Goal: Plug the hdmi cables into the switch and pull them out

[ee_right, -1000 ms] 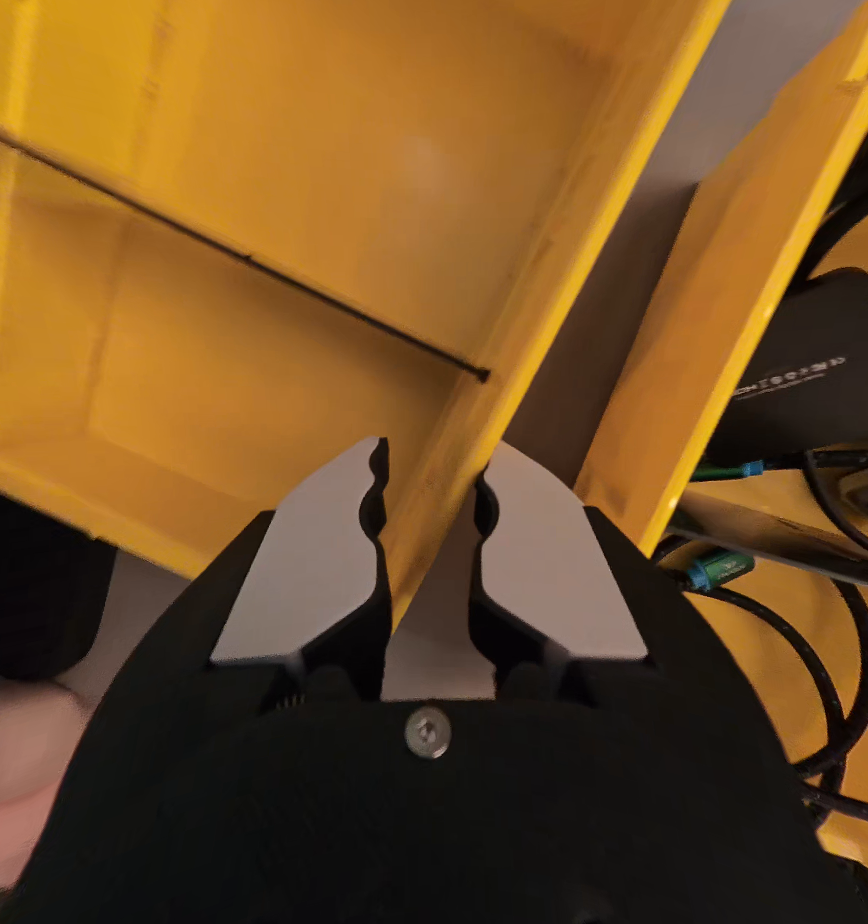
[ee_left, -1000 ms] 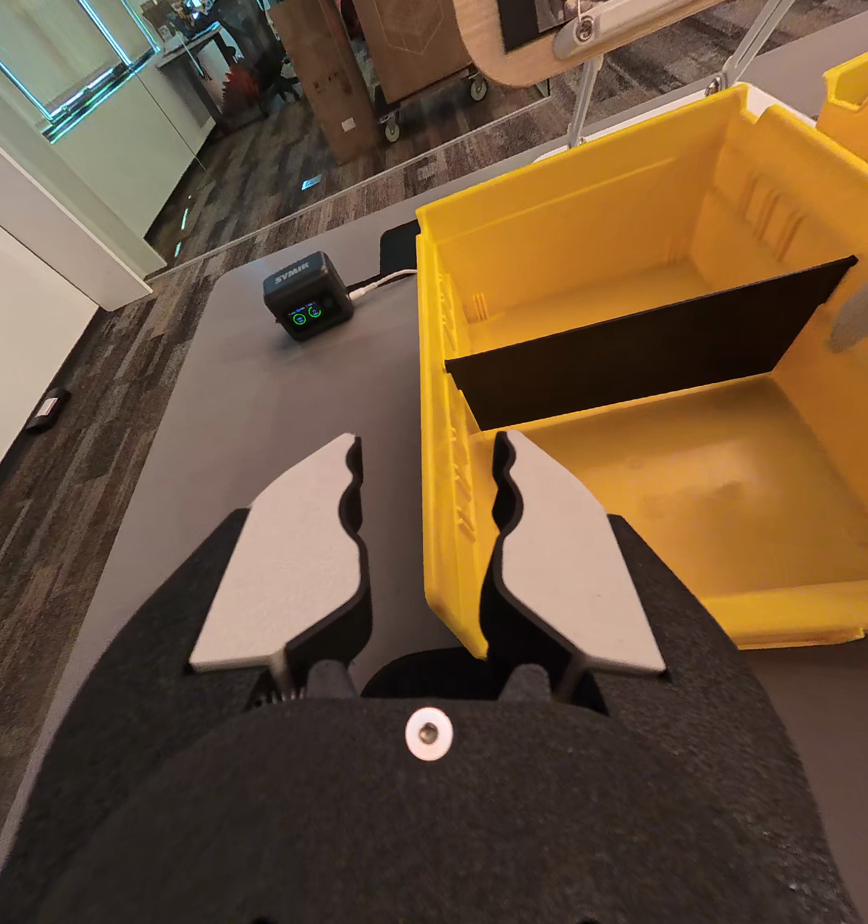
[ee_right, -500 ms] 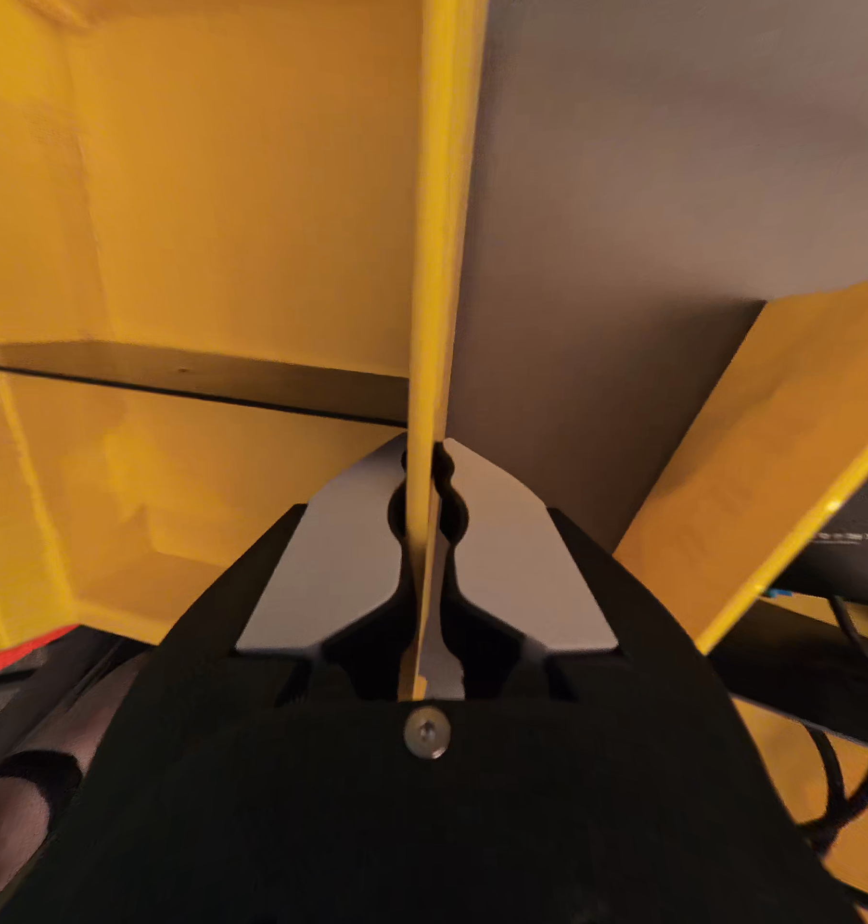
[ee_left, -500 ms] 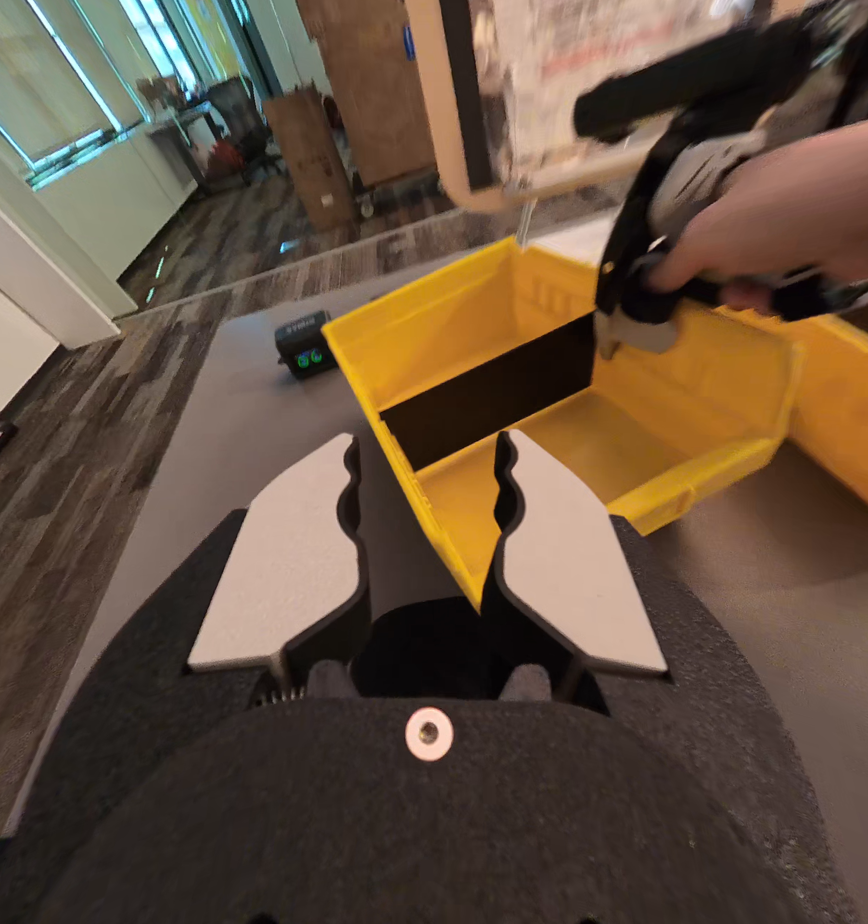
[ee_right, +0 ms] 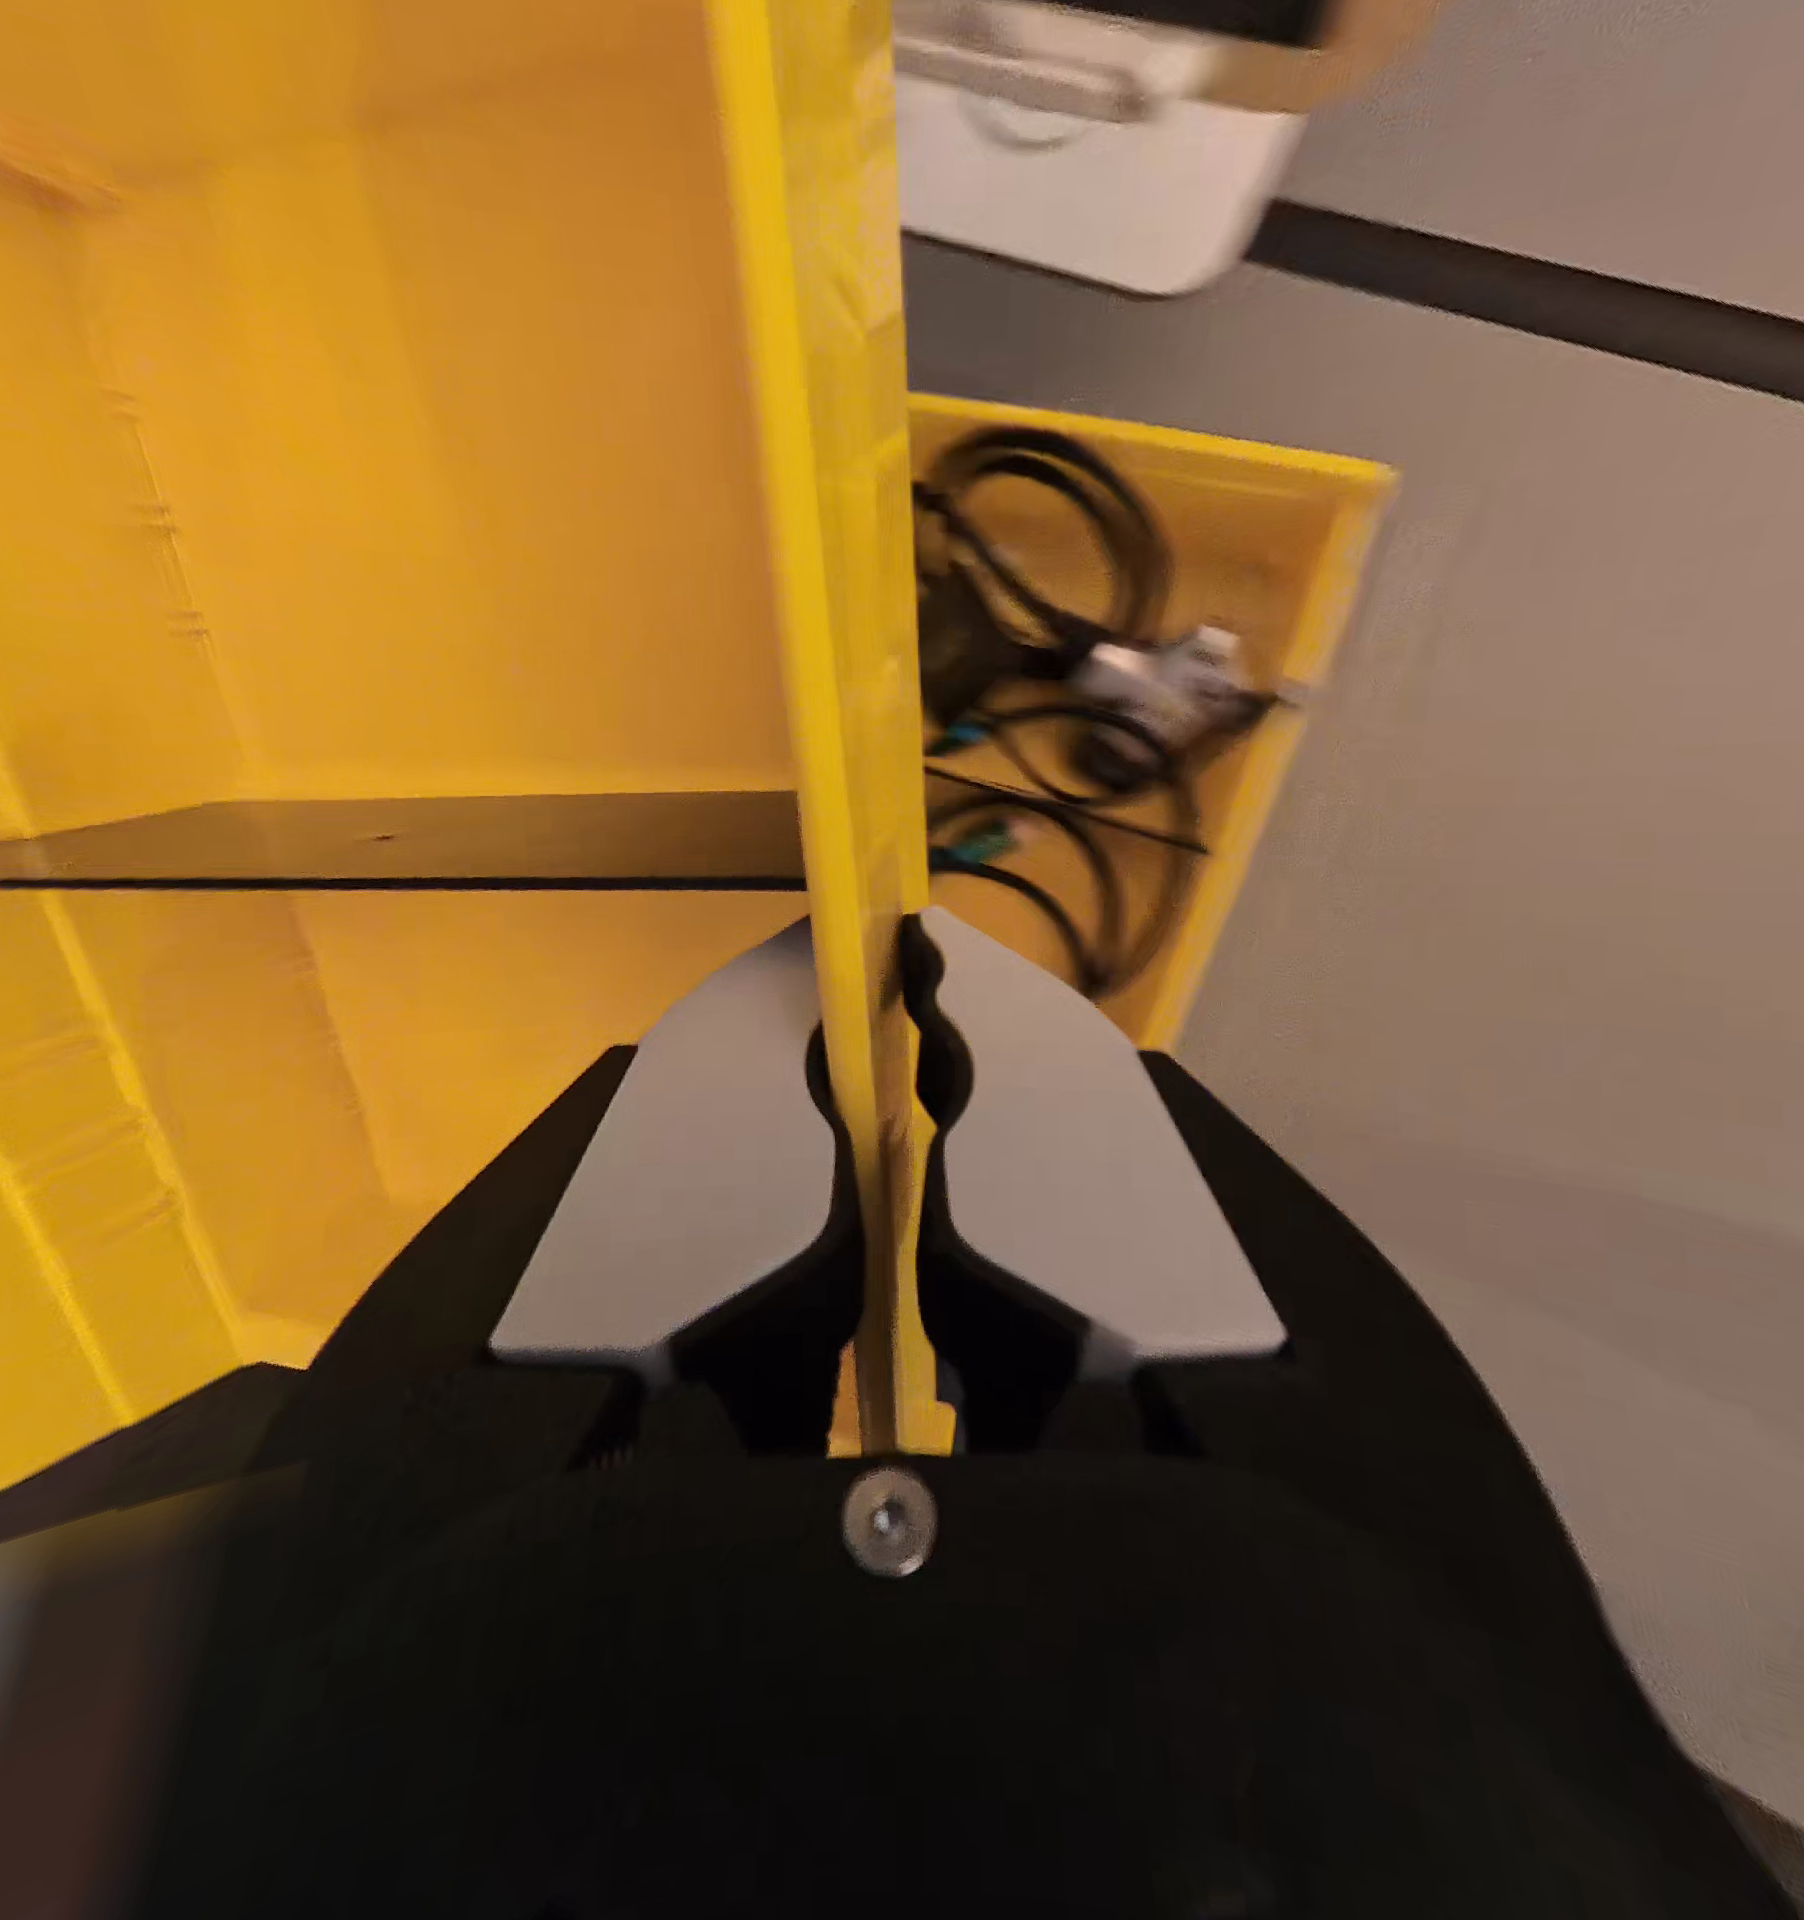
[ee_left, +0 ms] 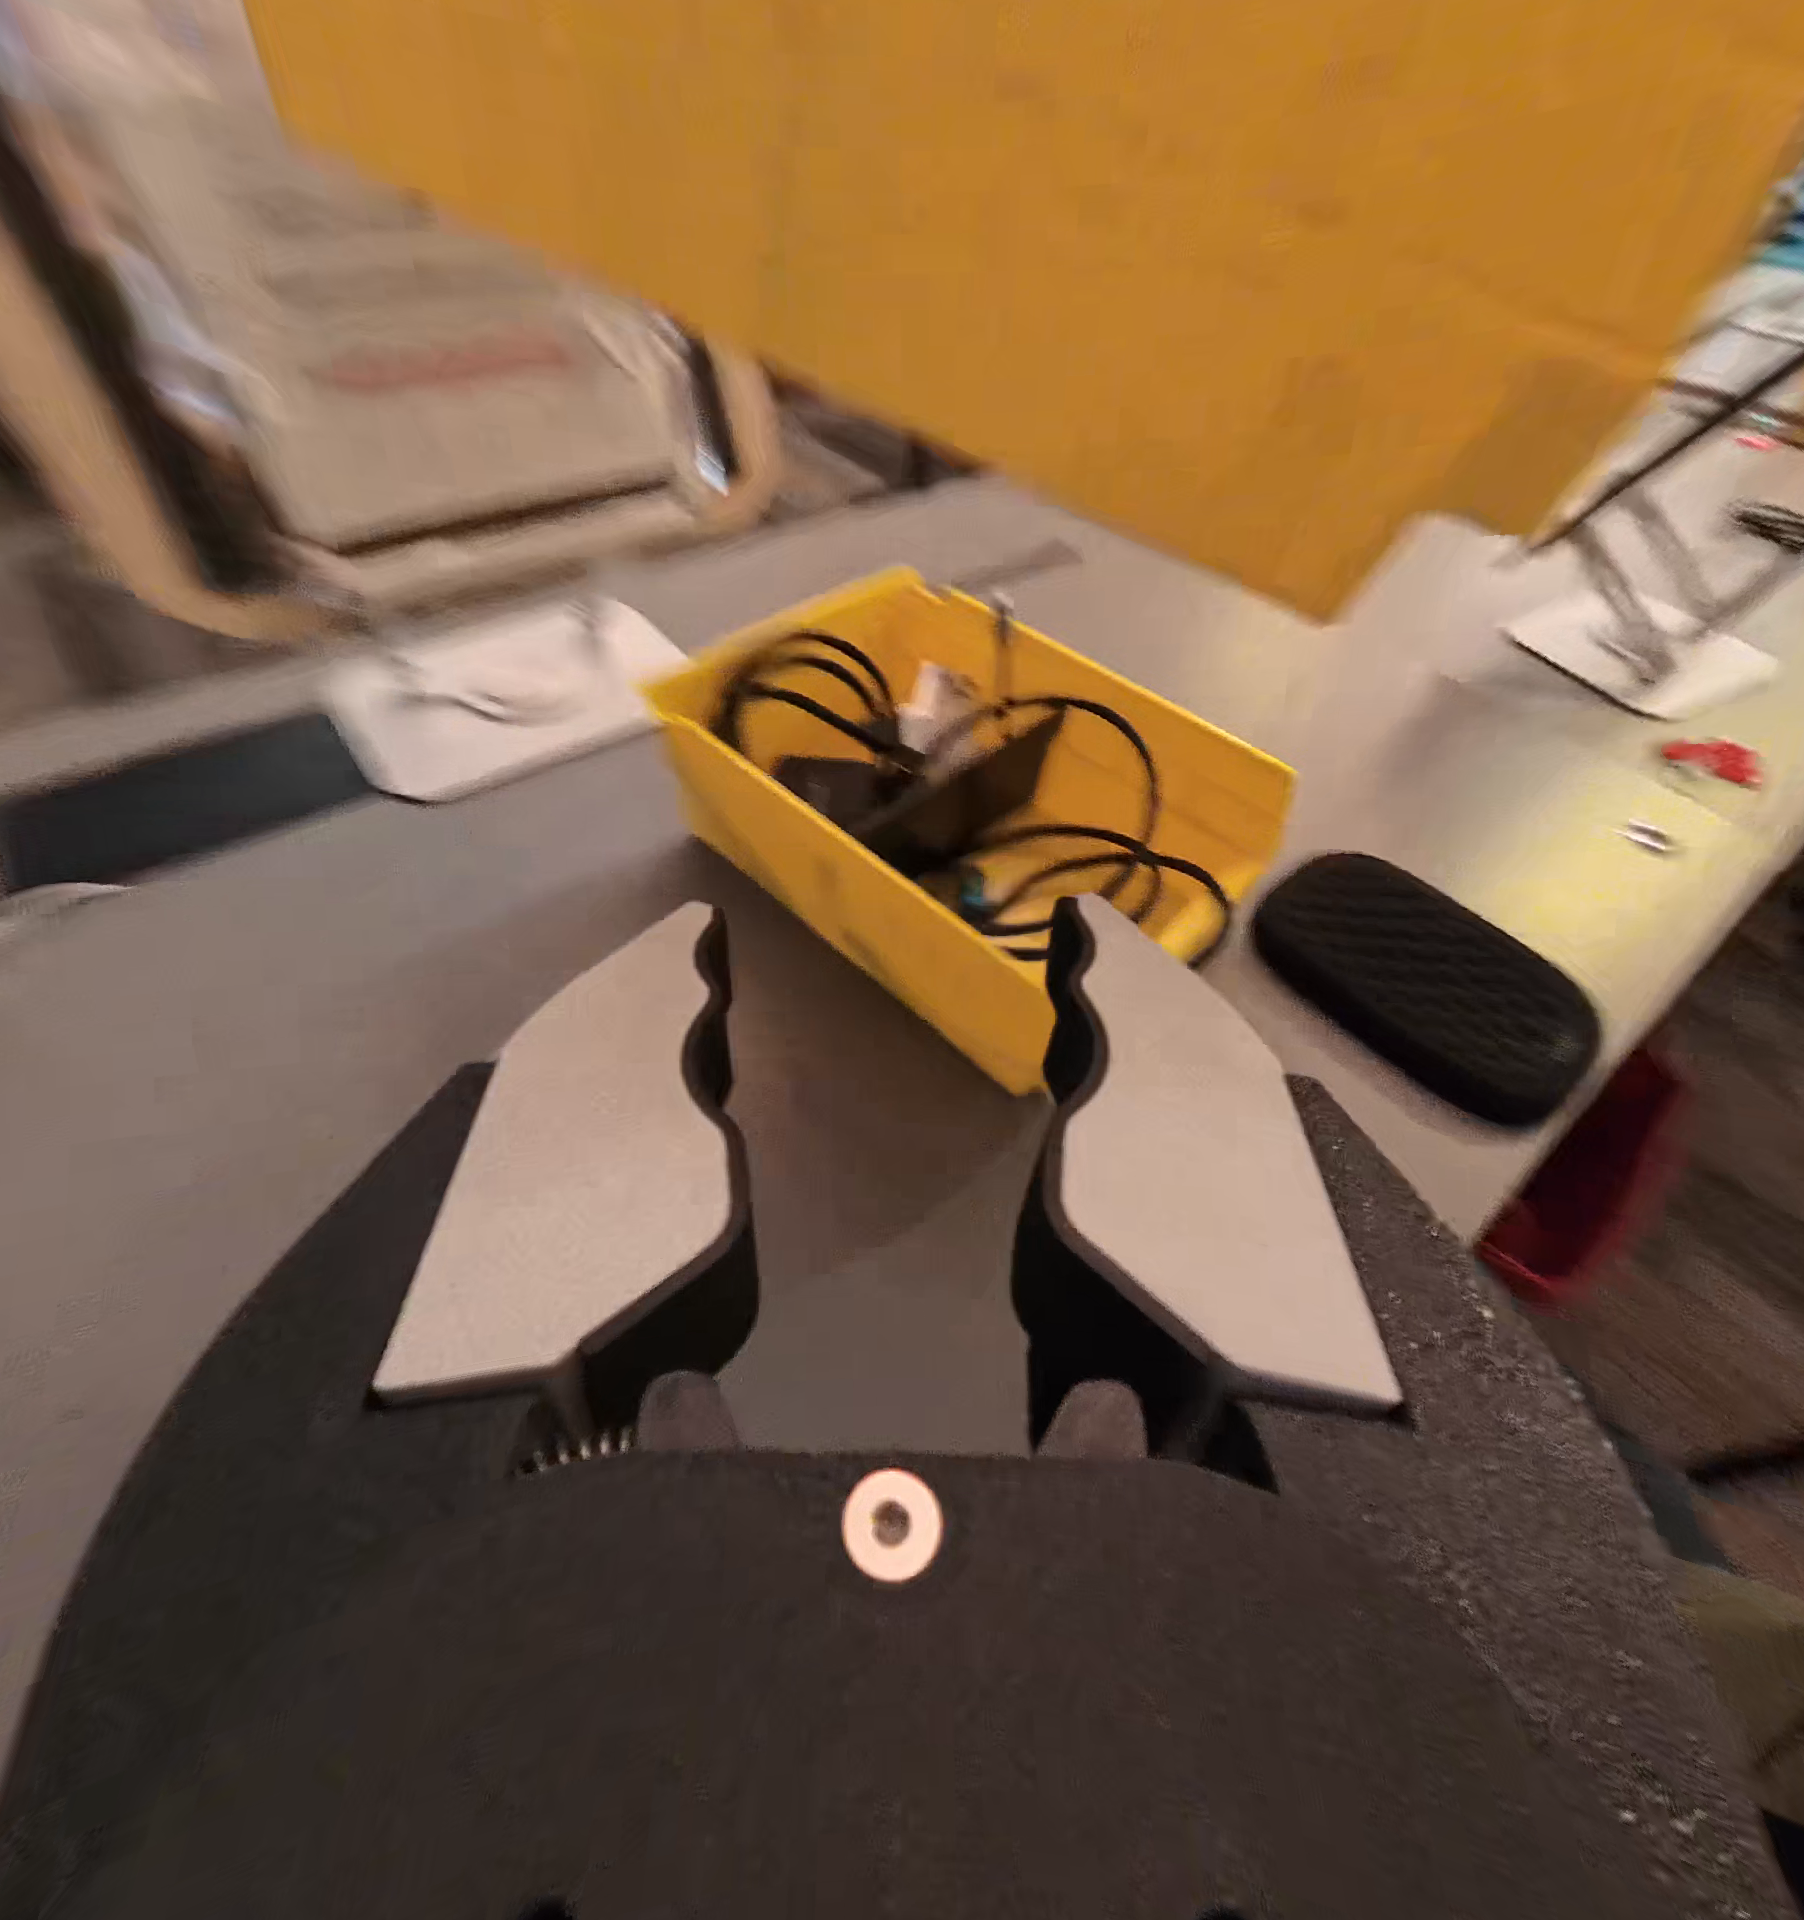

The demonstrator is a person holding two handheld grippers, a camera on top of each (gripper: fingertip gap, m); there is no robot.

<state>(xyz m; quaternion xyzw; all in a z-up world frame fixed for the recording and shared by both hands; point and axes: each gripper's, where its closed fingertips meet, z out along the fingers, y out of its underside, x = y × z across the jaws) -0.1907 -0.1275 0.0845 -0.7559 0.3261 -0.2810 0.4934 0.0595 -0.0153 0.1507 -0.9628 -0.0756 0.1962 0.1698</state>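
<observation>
The right tool (ee_right: 867, 935) clamps the wall of an empty yellow bin (ee_right: 846, 520); the left tool (ee_left: 887, 925) gapes, released, above the desk (ee_left: 202, 1039) near a bin of black cables (ee_left: 1137, 748). No writing is legible.

An office-like workroom: grey tables (ee_left: 202, 1039), yellow parts bins (ee_left: 877, 914), carpet-tile floor (ee_left: 1760, 1195) and cluttered benches (ee_left: 1604, 831).

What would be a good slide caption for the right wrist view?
Right hand-held gripper clamps the side wall of an empty yellow bin, with a second bin of black cables beyond.
</observation>
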